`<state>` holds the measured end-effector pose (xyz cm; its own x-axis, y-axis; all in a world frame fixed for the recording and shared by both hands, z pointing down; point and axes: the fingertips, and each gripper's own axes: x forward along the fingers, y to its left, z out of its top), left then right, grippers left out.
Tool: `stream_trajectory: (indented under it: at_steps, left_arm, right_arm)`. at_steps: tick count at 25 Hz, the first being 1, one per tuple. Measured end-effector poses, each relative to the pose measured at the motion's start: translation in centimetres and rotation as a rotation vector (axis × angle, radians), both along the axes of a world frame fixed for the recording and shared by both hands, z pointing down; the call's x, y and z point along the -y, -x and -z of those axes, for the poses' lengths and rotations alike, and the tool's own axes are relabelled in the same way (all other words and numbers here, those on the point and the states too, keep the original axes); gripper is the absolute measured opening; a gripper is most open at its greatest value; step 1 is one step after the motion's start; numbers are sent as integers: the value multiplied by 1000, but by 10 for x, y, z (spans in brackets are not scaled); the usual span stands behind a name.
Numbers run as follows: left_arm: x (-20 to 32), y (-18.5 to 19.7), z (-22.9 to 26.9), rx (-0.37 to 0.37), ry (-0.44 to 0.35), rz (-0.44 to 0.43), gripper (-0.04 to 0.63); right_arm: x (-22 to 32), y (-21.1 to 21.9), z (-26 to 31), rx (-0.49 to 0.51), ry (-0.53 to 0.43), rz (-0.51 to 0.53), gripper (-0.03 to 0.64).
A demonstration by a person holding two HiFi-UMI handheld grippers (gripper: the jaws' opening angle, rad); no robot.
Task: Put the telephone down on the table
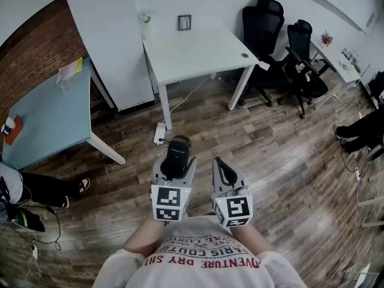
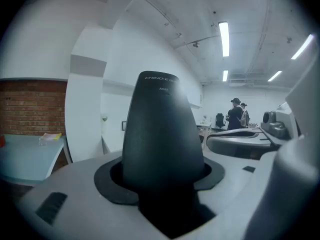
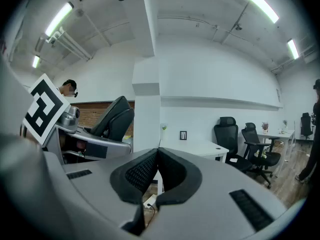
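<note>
A black telephone handset (image 1: 177, 151) stands upright between the jaws of my left gripper (image 1: 176, 162), which is shut on it in front of my chest, above the wood floor. In the left gripper view the telephone (image 2: 160, 134) fills the centre, seated in the black pads of the left gripper (image 2: 162, 186). My right gripper (image 1: 223, 168) hangs beside it, shut with nothing in it; its pads meet in the right gripper view (image 3: 157, 171). There the telephone (image 3: 114, 115) also shows at the left. The white table (image 1: 192, 50) stands ahead, beyond both grippers.
A light blue table (image 1: 45, 116) stands at the left, with a white pillar (image 1: 111, 41) behind it. Black office chairs (image 1: 270, 32) sit to the right of the white table. A power strip (image 1: 159, 134) lies on the floor. A person's leg (image 1: 42, 188) shows at the left edge.
</note>
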<state>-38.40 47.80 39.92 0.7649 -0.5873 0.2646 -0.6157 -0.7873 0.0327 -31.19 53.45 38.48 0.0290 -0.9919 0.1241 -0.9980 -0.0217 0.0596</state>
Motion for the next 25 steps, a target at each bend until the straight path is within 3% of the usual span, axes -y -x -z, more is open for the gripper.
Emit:
stream_trajectory:
  at_steps: [10,15,25]
  left_arm:
    - [2,0,-5,-10,8,-11,282]
    - [5,6,-10,-10,20,-18,282]
    - [35,-8,-32,5,68,-1,282]
  right_arm:
    - [1,0,-6,7,6,-3,25]
    - [3,5,-10,67,-18,-14,25]
    - [37,-12,-34,67,38,0,25]
